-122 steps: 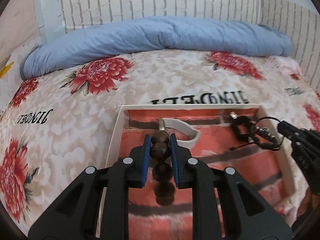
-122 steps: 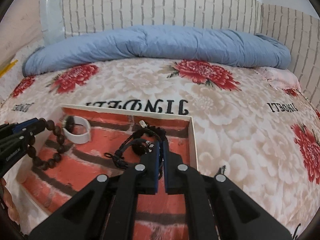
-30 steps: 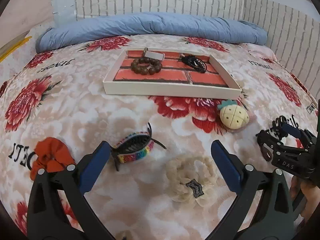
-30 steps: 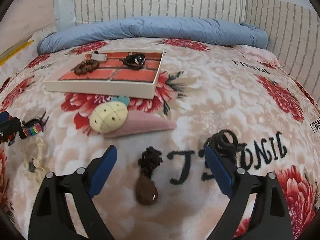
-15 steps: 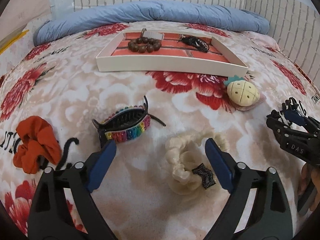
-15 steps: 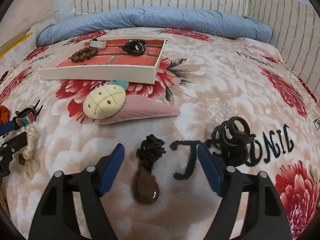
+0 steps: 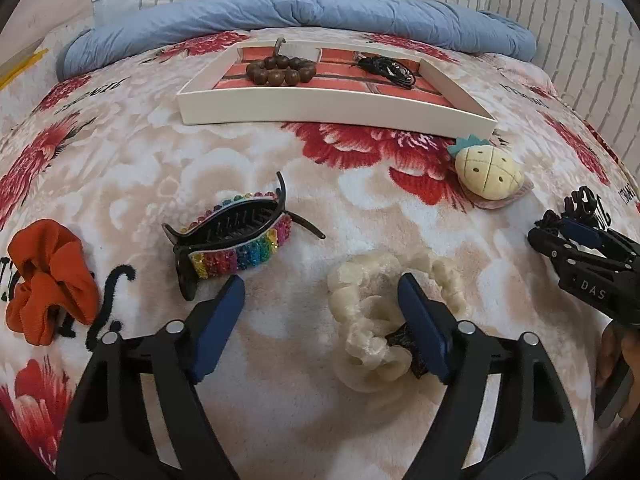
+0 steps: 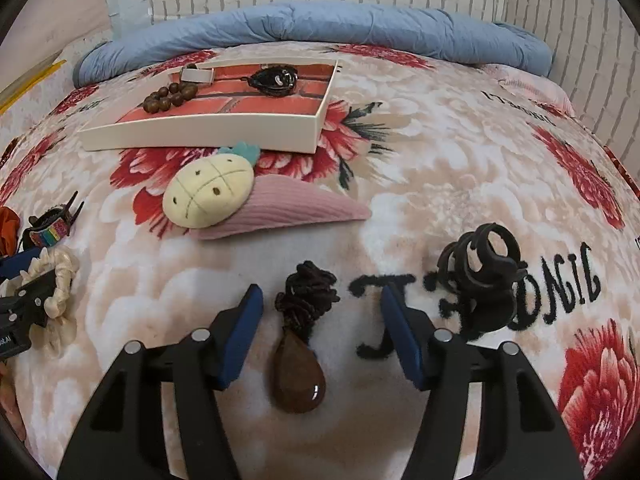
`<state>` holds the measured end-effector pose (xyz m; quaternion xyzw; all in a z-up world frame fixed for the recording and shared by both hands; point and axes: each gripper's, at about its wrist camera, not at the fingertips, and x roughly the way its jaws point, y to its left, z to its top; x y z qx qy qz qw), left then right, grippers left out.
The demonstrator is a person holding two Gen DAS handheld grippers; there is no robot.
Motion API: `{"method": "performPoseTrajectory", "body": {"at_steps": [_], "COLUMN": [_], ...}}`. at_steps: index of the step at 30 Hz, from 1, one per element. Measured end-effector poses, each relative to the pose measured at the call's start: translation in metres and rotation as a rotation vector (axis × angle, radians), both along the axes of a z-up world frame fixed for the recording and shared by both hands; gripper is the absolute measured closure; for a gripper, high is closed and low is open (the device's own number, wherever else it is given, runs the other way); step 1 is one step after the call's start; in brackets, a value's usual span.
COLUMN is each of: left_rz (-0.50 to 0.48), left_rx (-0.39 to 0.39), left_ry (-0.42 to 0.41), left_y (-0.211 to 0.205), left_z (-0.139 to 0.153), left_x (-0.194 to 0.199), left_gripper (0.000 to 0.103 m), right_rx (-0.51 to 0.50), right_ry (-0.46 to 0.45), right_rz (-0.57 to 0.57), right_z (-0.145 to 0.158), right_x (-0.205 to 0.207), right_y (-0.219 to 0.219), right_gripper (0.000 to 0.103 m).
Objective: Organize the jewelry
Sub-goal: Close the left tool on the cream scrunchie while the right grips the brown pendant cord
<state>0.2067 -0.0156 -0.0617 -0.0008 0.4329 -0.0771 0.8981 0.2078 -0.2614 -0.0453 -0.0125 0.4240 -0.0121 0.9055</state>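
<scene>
Both grippers empty, fingers spread wide — set up for a fresh pick, it seems. Right gripper (image 8: 320,328) hovers low over the bed (image 8: 440,152); brown teardrop pendant (image 8: 298,380) lies between its two fingers, nearer the left one, its dark bunched cord (image 8: 308,292) just ahead of the tips — likely next grab. Black hair ties (image 8: 484,276) sit just beyond the right finger, outside the gap. Left gripper (image 7: 320,312) hangs over the cream scrunchie (image 7: 372,320); its right finger overlaps the scrunchie, so the scrunchie is only partly inside the gap. Rainbow claw clip (image 7: 236,240) sits just ahead of the left finger, orange scrunchie (image 7: 48,276) well off to the left. White tray (image 7: 320,114) far ahead of both, holding wooden bead bracelet (image 7: 280,72) and a black corded piece (image 7: 384,68) — sorted items collect there. Pineapple plush clip (image 8: 212,192) lies between fingers and tray, near the tray's front wall.
</scene>
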Motion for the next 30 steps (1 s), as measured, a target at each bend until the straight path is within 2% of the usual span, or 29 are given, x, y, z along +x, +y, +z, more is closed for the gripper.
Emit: {"method": "performPoseTrajectory", "body": {"at_steps": [3,4,6,15,20,22,30], "left_rz": [-0.005,-0.011,-0.014,-0.026,-0.031,-0.031,-0.024], "left_rx": [-0.002,-0.009,-0.01,-0.038,-0.032,-0.032,-0.019], "left_ry": [-0.007,-0.009,-0.007,-0.014,-0.017,-0.019,-0.025], "left_y": [-0.0001,-0.0002,-0.0005,0.001,-0.0009,-0.0012,-0.002], "left_z": [0.0004,0.0006,0.0,0.0007,0.0005,0.0002,0.0011], "left_x": [-0.0015,-0.0021,-0.0019,-0.0045,-0.0059,-0.006,-0.0076], "left_gripper": [0.035,0.042,0.043,0.064,0.067,0.073,0.079], "right_rx": [0.001,0.001,0.0,0.0,-0.004,-0.004,-0.005], "right_ry": [-0.003,-0.005,-0.007,-0.013,-0.015,-0.015,-0.016], "right_rz": [0.008,0.009,0.011,0.012,0.013,0.013,0.014], "right_z": [0.0003,0.0003,0.0002,0.0002,0.0007,0.0007,0.0014], "right_x": [0.0,0.0001,-0.0002,-0.0016,-0.0026,-0.0026,-0.0033], "right_y": [0.0012,0.0016,0.0021,0.0022,0.0028,0.003,0.0043], "right_gripper": [0.055,0.057,0.062,0.066,0.067,0.067,0.074]}}
